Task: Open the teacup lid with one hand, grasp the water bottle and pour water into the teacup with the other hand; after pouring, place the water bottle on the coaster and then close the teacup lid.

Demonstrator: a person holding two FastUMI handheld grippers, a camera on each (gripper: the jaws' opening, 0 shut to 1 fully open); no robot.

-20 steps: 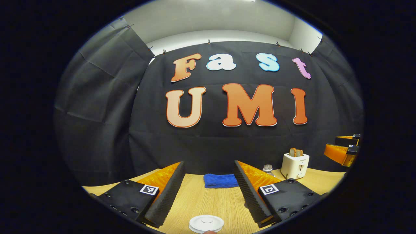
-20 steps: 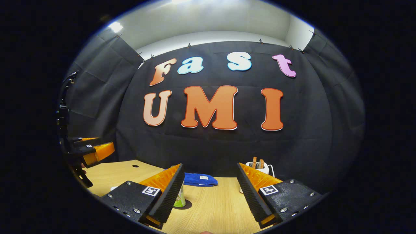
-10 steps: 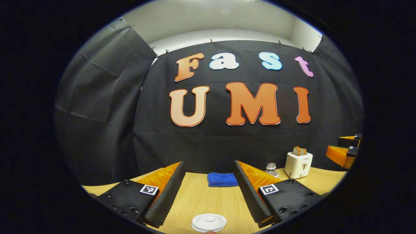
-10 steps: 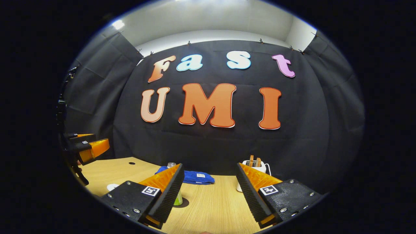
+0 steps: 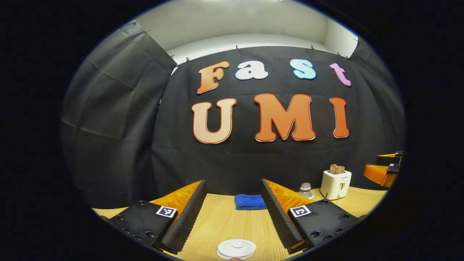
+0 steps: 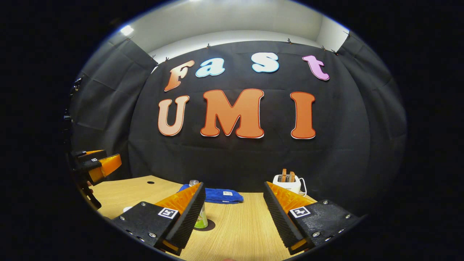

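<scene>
Both grippers' jaws gape empty; right finger (image 6: 188,214) half hides the water bottle (image 6: 200,217).

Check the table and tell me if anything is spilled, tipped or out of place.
Nothing stands out. The teacup lid lies flat, the water bottle stands upright, the blue cloth lies folded by the wall, and the toaster holds its toast. The wood shows no spill.
</scene>
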